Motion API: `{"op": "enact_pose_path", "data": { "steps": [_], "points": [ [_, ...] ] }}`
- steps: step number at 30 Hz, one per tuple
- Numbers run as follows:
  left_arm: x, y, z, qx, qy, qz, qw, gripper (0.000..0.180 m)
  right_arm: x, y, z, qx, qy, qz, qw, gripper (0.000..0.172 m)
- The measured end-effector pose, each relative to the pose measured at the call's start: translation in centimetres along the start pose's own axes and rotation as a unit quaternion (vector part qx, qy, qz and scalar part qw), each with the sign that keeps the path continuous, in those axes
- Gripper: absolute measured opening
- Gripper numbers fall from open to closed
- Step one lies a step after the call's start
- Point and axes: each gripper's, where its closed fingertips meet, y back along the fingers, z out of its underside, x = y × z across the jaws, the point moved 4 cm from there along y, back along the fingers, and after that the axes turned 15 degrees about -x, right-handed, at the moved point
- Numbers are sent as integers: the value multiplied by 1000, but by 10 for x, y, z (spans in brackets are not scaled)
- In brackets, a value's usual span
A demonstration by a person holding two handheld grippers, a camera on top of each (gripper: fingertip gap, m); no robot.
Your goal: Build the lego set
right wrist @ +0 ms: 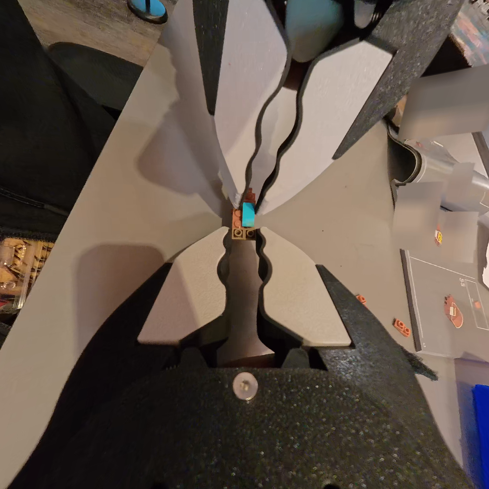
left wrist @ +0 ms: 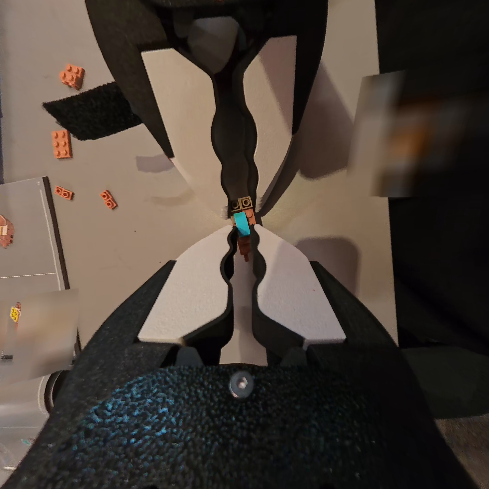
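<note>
Table point(left wrist: 111, 251): pale grey; both claws meet tip to tip above it.
Left view only: black fuzzy patch point(left wrist: 92, 113) and two orange bricks point(left wrist: 72, 76) loose on the table.
Right view only: blue object point(right wrist: 480, 434) at the table's near edge, clear bag point(right wrist: 23, 267) off its side.
Booklet point(right wrist: 447, 304): flat, open; two small orange plates point(right wrist: 402, 326) just beside it.
Left gripper point(left wrist: 244, 232): narrow, pinching the turquoise end of the small brick assembly point(left wrist: 243, 219).
Right gripper point(right wrist: 243, 236): narrow, clamped on the assembly's tan plate point(right wrist: 243, 234).
</note>
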Motion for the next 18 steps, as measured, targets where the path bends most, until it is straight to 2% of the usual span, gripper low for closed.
{"op": "enact_pose_path", "data": {
  "steps": [9, 18],
  "points": [
    [-2, -7, 0, -6, 1, 11, 1000, 8, 2, -3, 4, -26, -47, -46, 997, 17],
    [-3, -9, 0, -1, 7, 25, 1000, 8, 0, -3, 9, -52, -83, -86, 992, 25]
  ]
}}
